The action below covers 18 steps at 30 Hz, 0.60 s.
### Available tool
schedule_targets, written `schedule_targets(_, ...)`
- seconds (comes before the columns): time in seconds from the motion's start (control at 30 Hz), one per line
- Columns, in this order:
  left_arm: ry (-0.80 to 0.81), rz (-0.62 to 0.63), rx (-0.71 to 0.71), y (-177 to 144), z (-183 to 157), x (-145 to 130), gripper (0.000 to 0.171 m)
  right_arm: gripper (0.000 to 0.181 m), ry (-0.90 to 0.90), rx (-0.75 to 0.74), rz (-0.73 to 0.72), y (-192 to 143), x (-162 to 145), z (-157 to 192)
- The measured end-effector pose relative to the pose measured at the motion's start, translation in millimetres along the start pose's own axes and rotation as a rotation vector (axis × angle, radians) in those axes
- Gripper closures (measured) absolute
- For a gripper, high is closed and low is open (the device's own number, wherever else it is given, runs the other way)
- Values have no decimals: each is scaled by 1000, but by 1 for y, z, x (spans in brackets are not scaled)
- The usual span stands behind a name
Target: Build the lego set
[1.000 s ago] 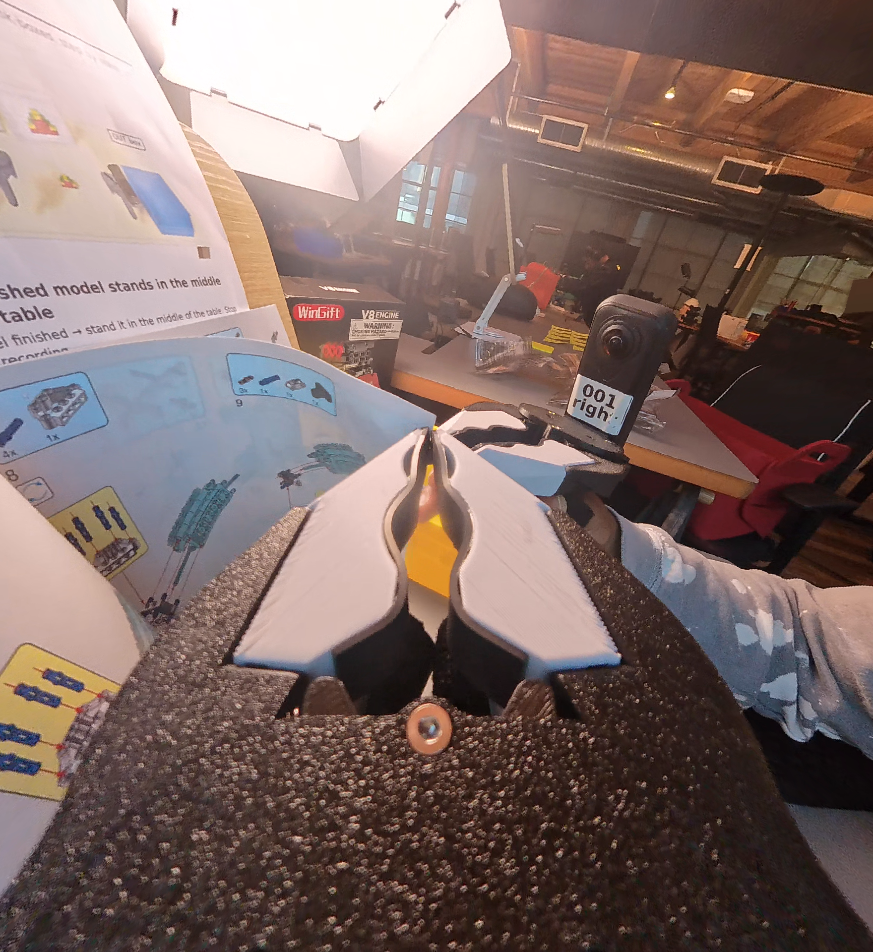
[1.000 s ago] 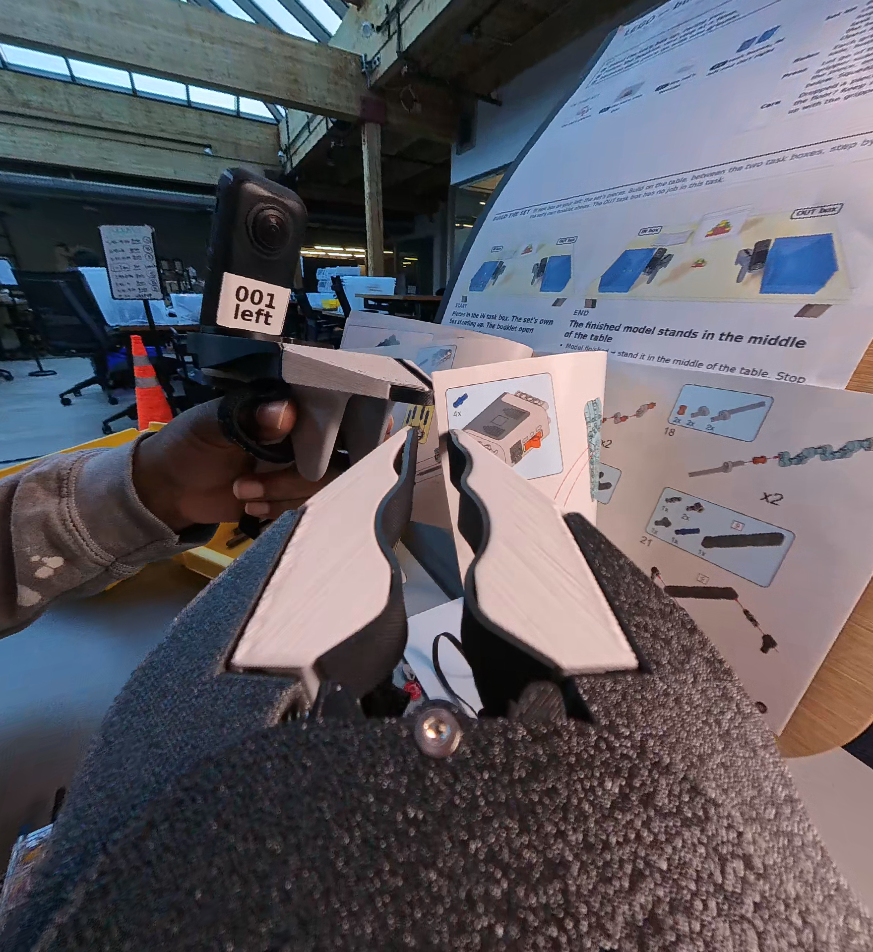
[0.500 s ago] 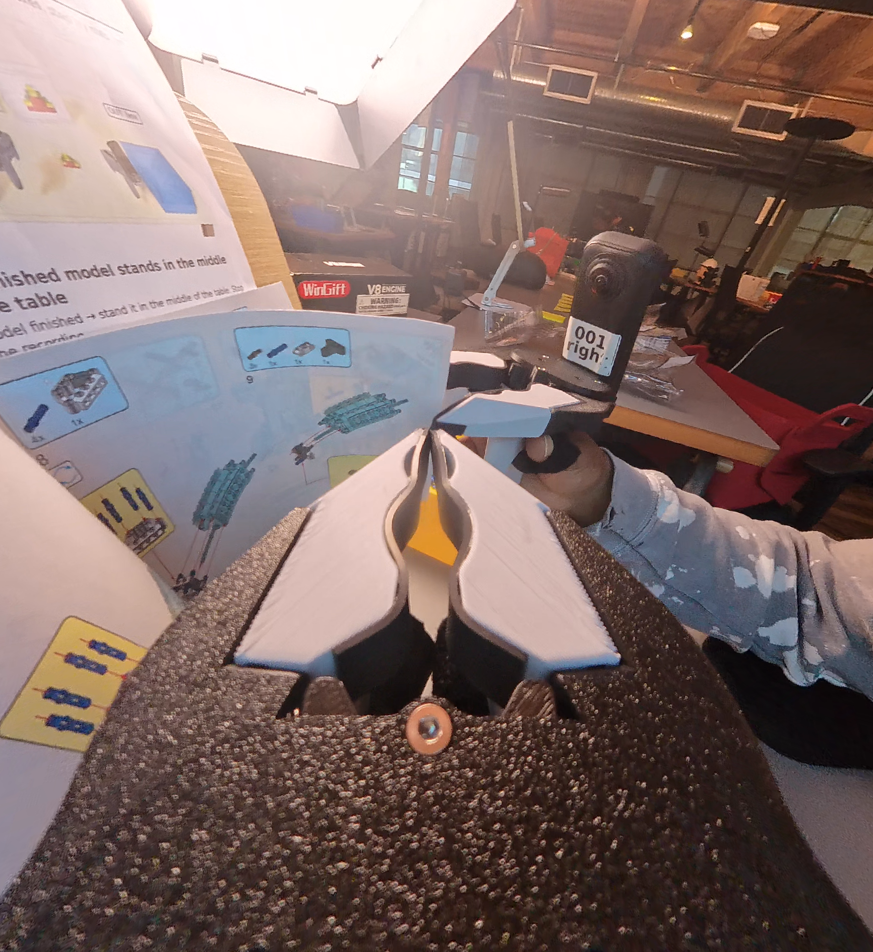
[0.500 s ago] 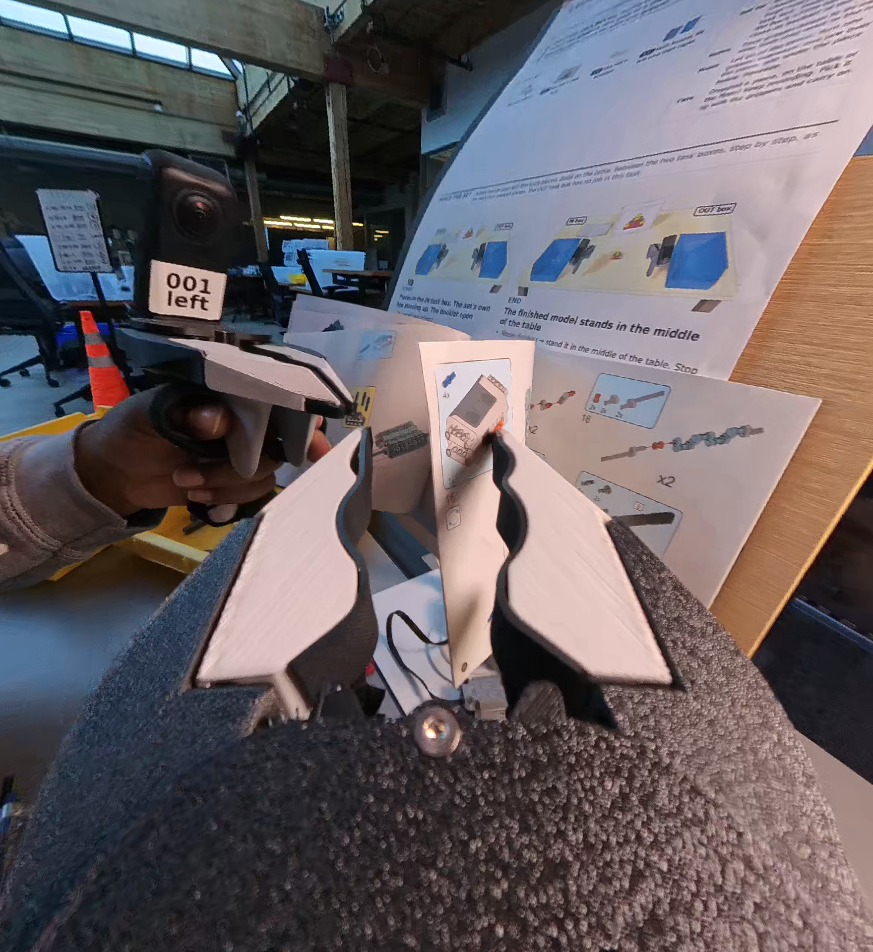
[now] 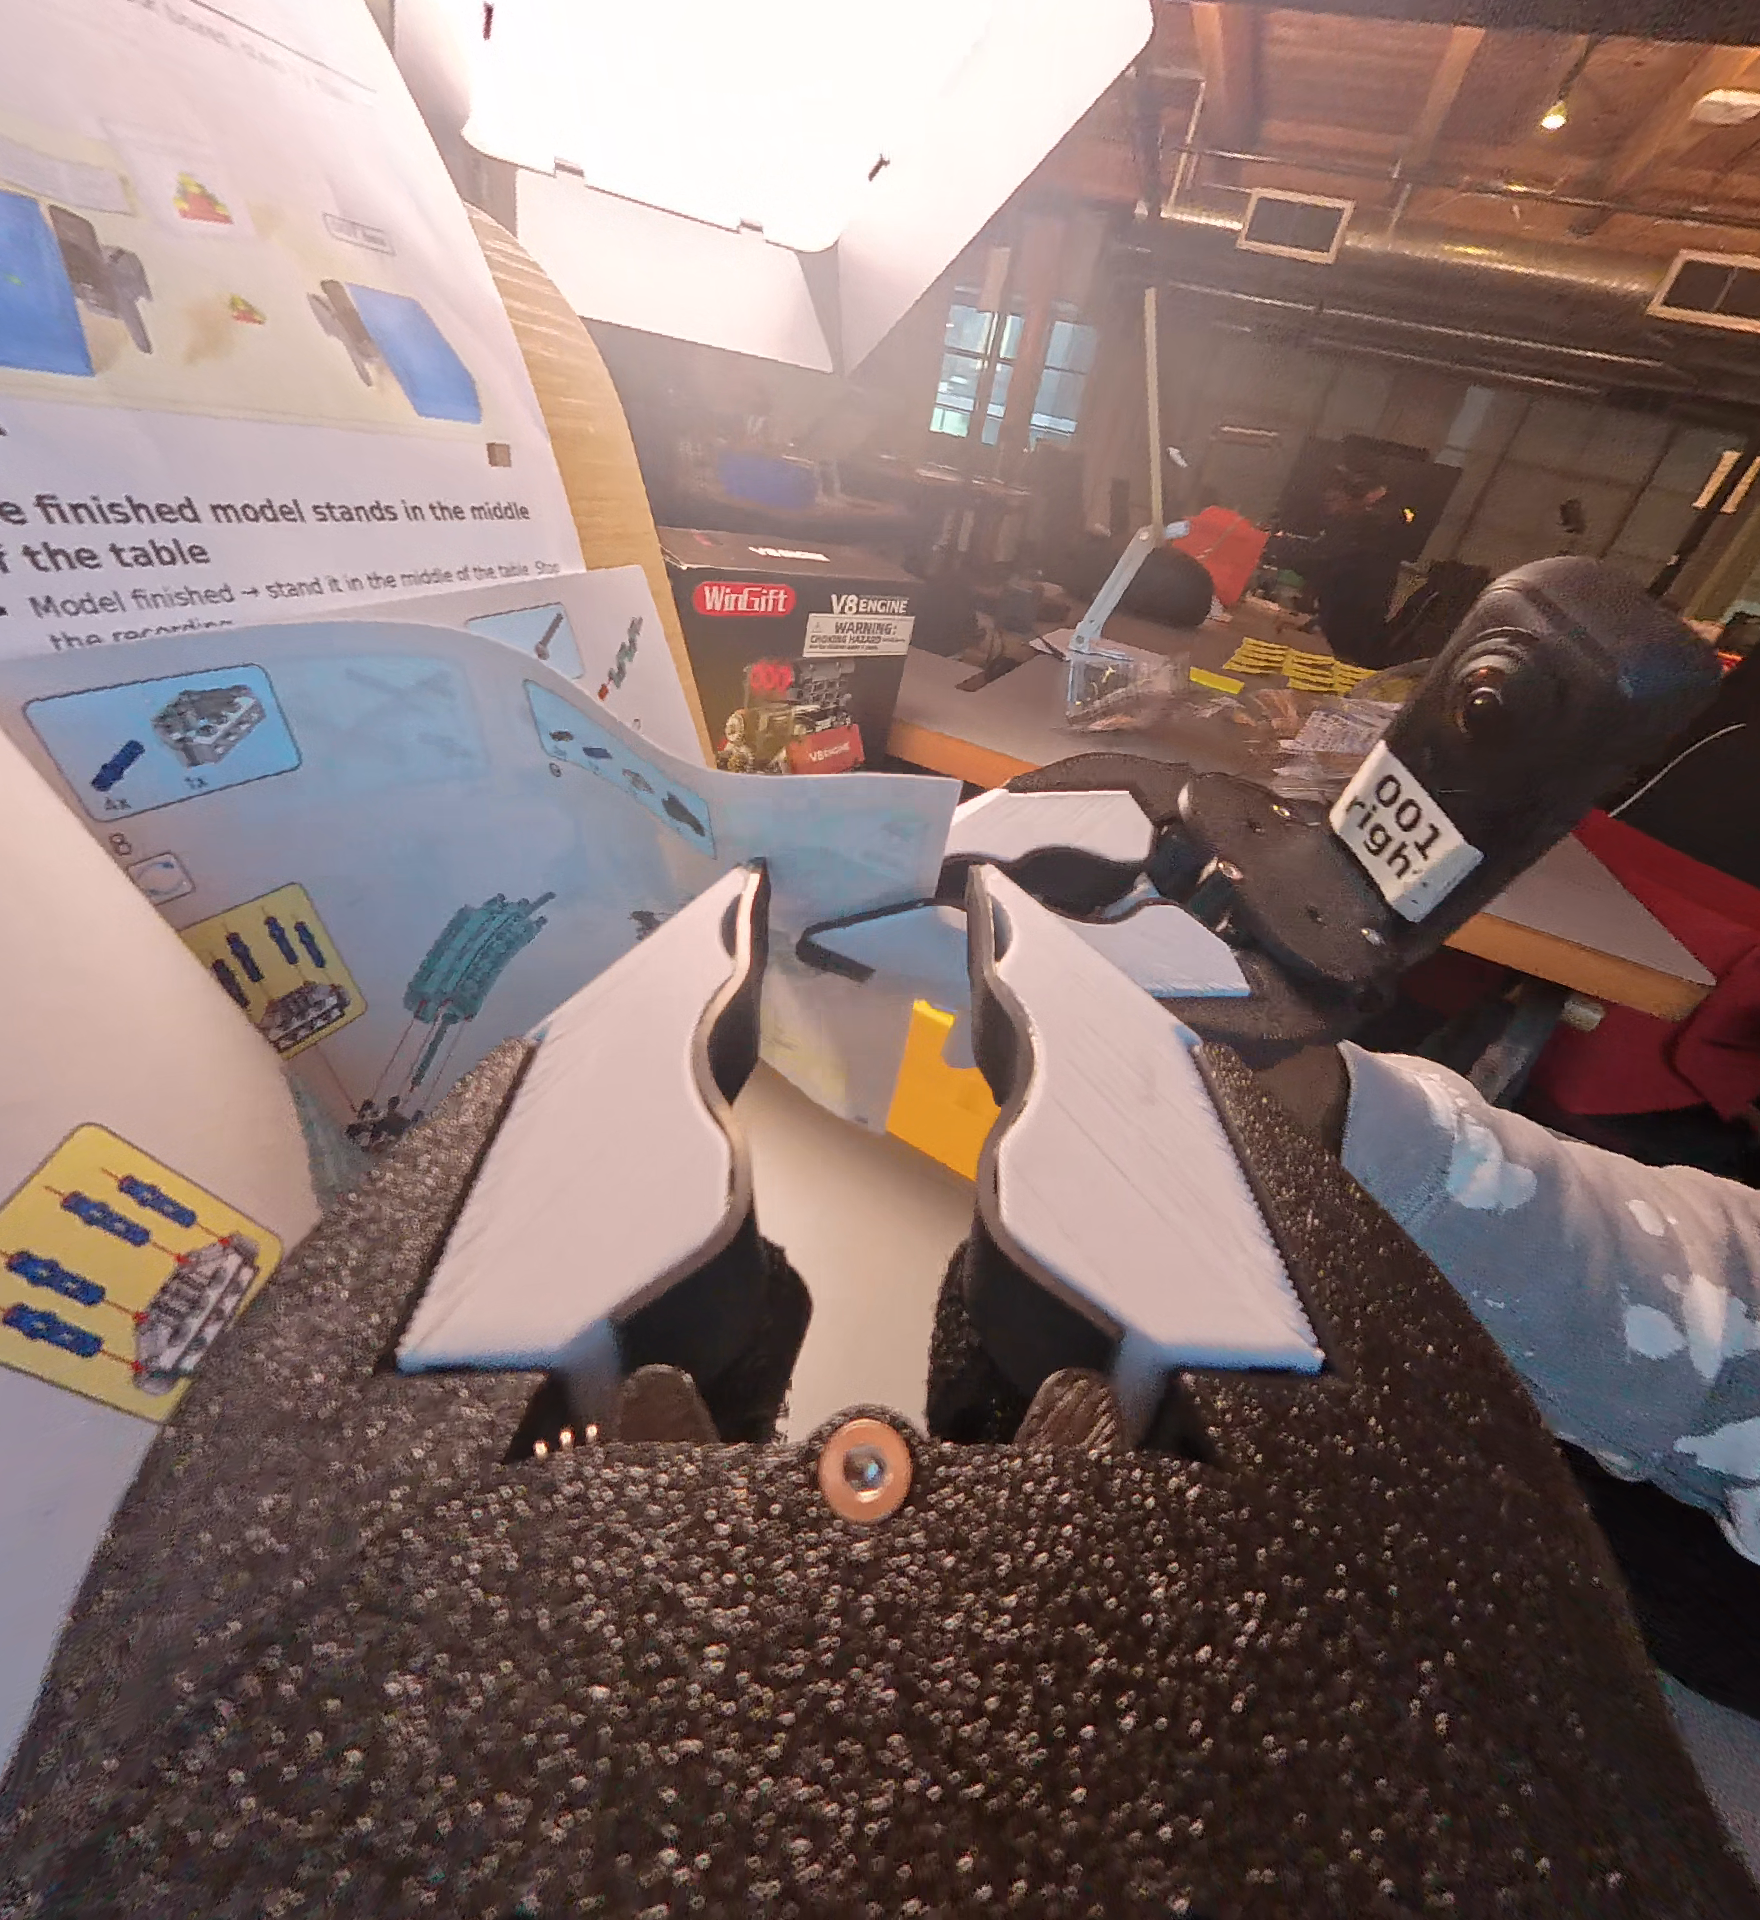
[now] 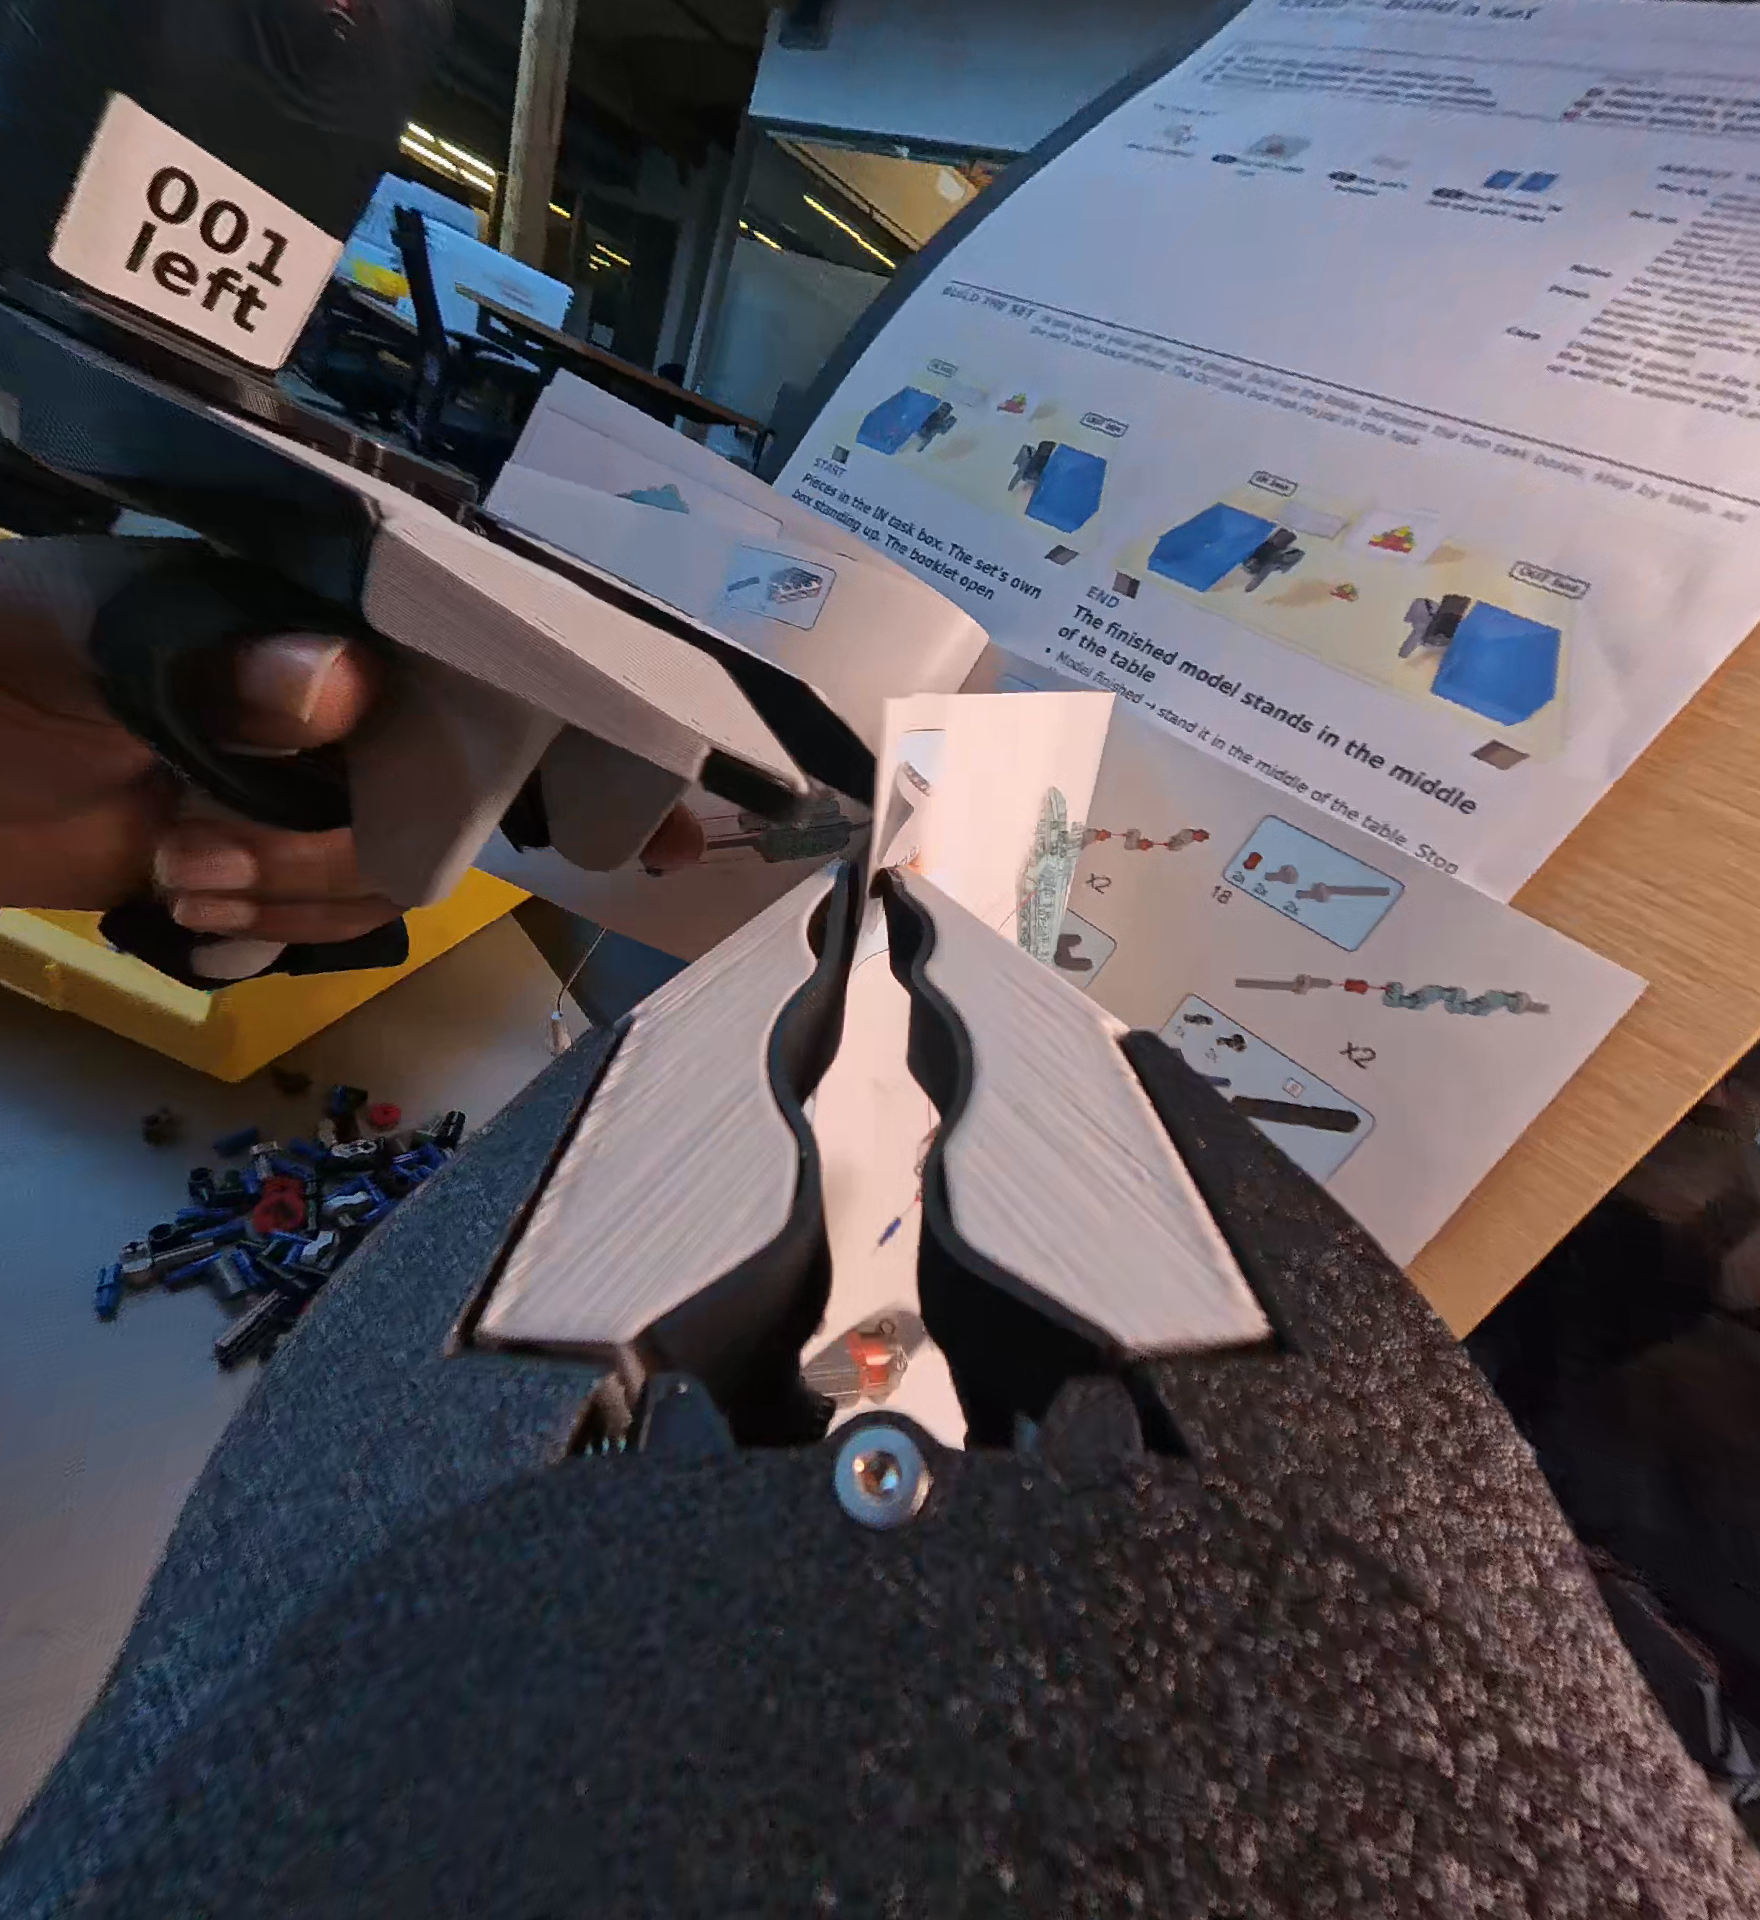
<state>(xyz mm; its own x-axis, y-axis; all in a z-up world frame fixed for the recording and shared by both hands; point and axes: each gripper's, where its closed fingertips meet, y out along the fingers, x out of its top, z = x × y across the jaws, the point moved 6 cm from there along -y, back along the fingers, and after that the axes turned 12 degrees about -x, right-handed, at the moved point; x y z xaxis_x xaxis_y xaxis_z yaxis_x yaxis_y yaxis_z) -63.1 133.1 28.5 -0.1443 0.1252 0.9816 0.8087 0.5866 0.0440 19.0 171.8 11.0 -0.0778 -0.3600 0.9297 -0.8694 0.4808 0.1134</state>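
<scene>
An instruction booklet (image 5: 388, 831) stands open against a wooden board (image 6: 1634, 935), below a large printed sheet (image 6: 1375, 416). My right gripper (image 6: 863, 878) is shut on one upright booklet page (image 6: 1001, 790), which runs down between its fingers. My left gripper (image 5: 865, 883) is open and empty. Its tips stand on either side of the same curled page, right at the right gripper's fingers (image 5: 1063, 821). In the right wrist view the left gripper's fingers (image 6: 543, 644) come in from the left, held by a hand, with tips just left of the page.
A pile of small blue, black and red building pieces (image 6: 263, 1226) lies on the grey table at the left. A yellow bin (image 6: 180, 987) sits behind it under the left gripper. A printed product box (image 5: 803, 665) stands past the board. A bright lamp panel hangs overhead. Only a small space, under 4 cm, lies between the two pairs of fingers.
My left gripper has opened; it was shut a second ago. My right gripper, open around the page half a second ago, has closed on it. Both have moved closer together.
</scene>
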Motion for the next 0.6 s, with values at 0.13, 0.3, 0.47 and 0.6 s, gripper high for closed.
schedule_targets(0.13,-14,-40,11,-6,5,-3,138,177,-8,16,-30,2,7,13)
schedule_targets(0.3,-43,-84,-82,-13,8,-7,151,176,31,49,-49,4,6,22)
schedule_targets(0.47,-28,-96,-104,-22,13,-9,167,169,93,104,-56,3,5,25)
schedule_targets(0.6,-14,-120,-132,-33,15,-7,171,166,211,139,-83,-2,5,16)
